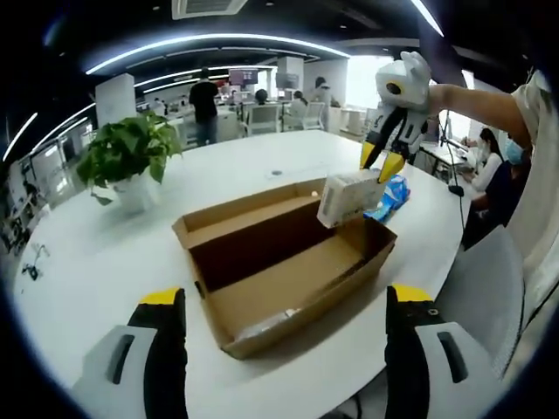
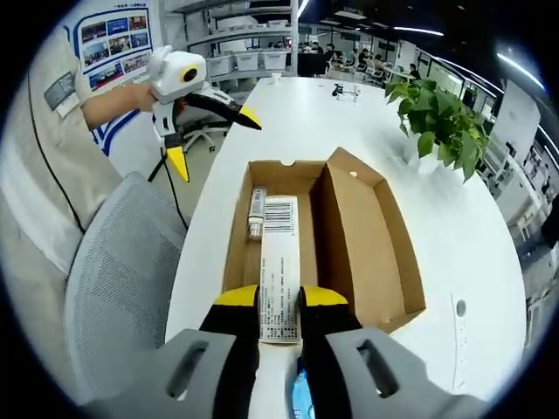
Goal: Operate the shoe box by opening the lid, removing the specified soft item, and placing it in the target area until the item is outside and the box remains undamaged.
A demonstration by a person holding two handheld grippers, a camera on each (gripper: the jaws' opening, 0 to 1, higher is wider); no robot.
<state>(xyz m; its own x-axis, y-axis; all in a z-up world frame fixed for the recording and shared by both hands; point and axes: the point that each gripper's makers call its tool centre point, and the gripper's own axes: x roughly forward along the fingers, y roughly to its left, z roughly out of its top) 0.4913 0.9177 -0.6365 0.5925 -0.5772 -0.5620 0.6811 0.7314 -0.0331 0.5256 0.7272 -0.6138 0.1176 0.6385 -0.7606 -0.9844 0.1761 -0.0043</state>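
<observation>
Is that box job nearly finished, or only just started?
About halfway. The shoe box already lies open, lid folded back. The right hand-held gripper is clamped on a white packet, held above the box. A small tube is in the box. The left hand-held gripper is open. Setting the packet down remains.

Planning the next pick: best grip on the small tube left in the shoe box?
Grip the tube across its narrow width at mid-body, coming straight down. It lies flat along the box floor near the outer wall, so open the tongs across it, clearing that wall.
</observation>
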